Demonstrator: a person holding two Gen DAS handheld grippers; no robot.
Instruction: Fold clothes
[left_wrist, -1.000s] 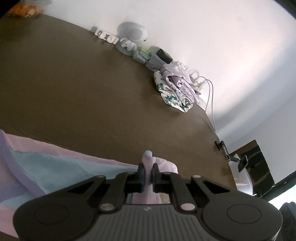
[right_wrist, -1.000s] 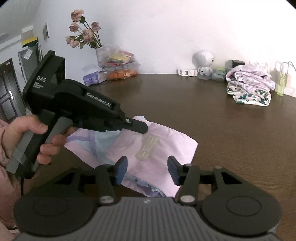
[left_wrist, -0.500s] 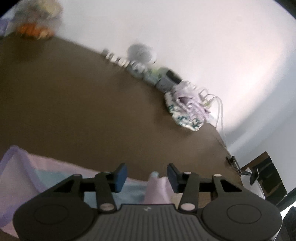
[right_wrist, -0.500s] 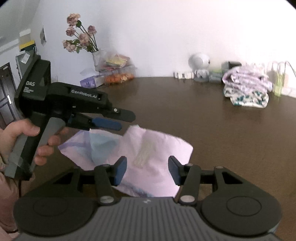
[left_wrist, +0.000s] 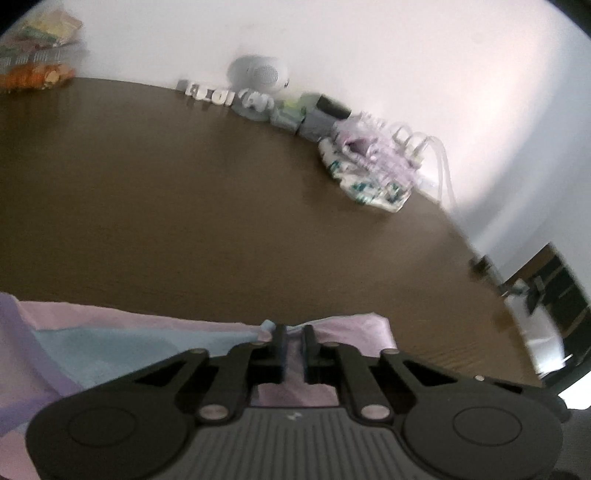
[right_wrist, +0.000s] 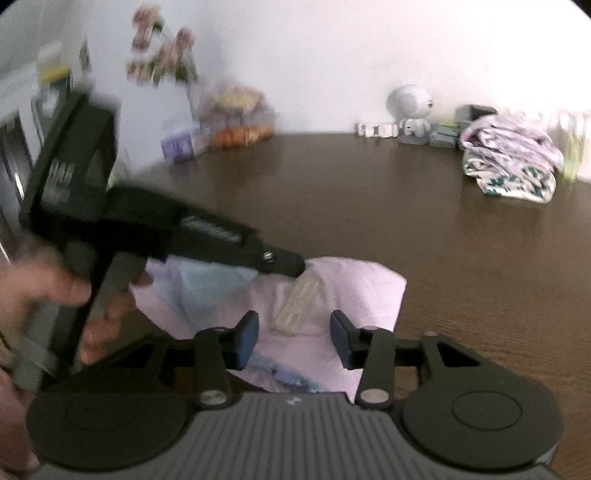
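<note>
Left gripper (left_wrist: 293, 332): jaws just been opening, now at narrow gap, edge of lilac/blue garment (left_wrist: 110, 343) pinched between pads. Garment lies on bench (left_wrist: 184, 203), near edge, bunched and pulled up toward left jaws. Right gripper (right_wrist: 293, 334): jaws apart, hovering over garment, nothing gripped. Person's hand (right_wrist: 44, 284) on left gripper handle, blurred. Pile of clothes (right_wrist: 509, 162) at bench far side, well apart.
</note>
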